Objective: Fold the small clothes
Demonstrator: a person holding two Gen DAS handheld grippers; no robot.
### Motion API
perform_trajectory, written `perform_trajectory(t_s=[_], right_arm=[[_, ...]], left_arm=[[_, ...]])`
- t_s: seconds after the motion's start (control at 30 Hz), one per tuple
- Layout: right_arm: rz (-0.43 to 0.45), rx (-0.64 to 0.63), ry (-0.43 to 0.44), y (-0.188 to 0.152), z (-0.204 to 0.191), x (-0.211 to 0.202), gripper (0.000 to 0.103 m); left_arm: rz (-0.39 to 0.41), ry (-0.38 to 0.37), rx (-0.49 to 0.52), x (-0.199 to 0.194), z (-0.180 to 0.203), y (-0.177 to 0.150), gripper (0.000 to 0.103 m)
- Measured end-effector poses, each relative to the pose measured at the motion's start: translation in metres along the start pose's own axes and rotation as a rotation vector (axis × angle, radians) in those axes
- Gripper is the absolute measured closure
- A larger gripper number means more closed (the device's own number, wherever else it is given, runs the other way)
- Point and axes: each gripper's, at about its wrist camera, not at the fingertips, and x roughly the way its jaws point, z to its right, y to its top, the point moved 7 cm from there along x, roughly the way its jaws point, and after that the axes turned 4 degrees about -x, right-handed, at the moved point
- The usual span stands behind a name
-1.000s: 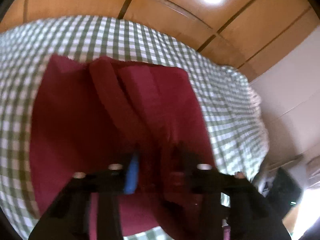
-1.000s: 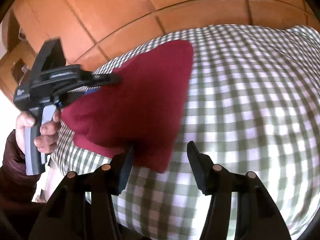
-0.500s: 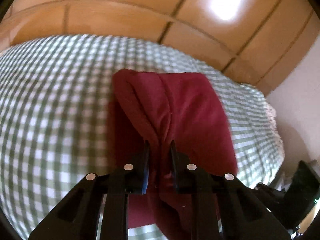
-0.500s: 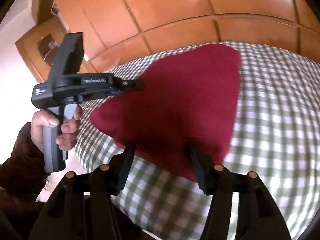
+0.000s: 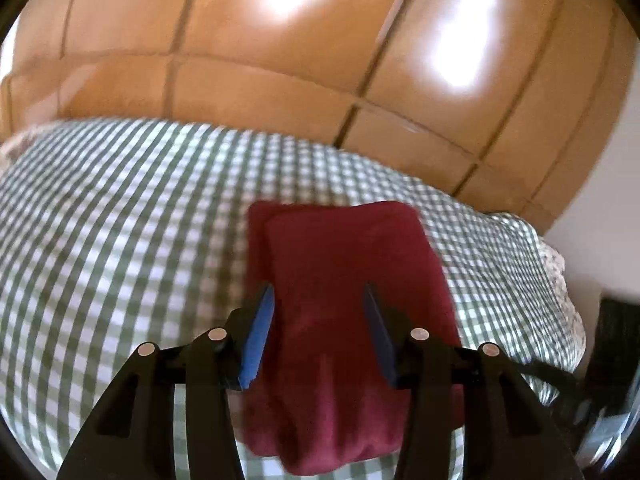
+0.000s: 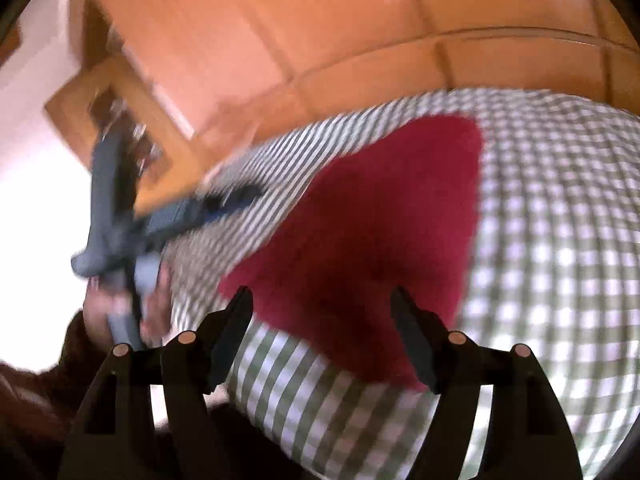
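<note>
My left gripper [image 5: 318, 332] and right gripper [image 6: 322, 334] have just opened, jaws spread, pinching nothing. The folded red garment [image 5: 348, 292] lies on the checked cloth [image 5: 120, 220]. I'd lift clear without snagging the fold.

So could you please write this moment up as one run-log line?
step: release after fold | left gripper: open | right gripper: open | red cloth: folded on checked sheet

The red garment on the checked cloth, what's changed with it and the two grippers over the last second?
The left gripper had a fold of the red garment pinched; its jaws have just opened and let go, and it has pulled back. The right gripper has also just opened wider and drawn away, nothing between its fingers. The garment now lies as a folded rectangle, still on the green checked cloth.
</note>
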Motion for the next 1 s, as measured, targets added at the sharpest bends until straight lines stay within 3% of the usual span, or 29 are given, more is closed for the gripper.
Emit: perform_trajectory(t_s=[0.07,0.27,0.33,0.43,0.5,0.67,0.73,0.8,1.0], right_arm=[[0.016,0.02,-0.058,0.018,0.015,0.004,0.039],[-0.035,0.058,-0.108,0.068,0.034,0.064,0.044],[-0.089,0.061,-0.154,0.076,0.049,0.098,0.044],[-0.173,0.054,-0.215,0.076,0.071,0.145,0.045],[-0.179,0.024,-0.248,0.074,0.076,0.16,0.042],[-0.149,-0.048,-0.237,0.075,0.066,0.151,0.031],[-0.125,-0.041,-0.238,0.078,0.064,0.137,0.025],[-0.095,-0.028,-0.229,0.082,0.06,0.121,0.019],[-0.031,-0.034,-0.214,0.065,0.048,0.074,0.018]], left_arm=[[0.001,-0.026,0.035,0.005,0.016,-0.002,0.058],[-0.086,0.044,0.093,0.047,0.018,-0.028,0.059],[-0.129,0.105,0.1,0.063,0.001,-0.04,0.071],[-0.123,0.11,0.076,0.065,-0.012,-0.044,0.071],[-0.117,0.119,0.076,0.062,-0.013,-0.044,0.071],[-0.095,0.136,0.05,0.05,-0.012,-0.044,0.068],[-0.075,0.167,0.041,0.041,-0.012,-0.043,0.04],[-0.053,0.169,0.022,0.034,-0.013,-0.042,0.039],[-0.028,0.192,0.014,0.02,-0.015,-0.043,0.039]])
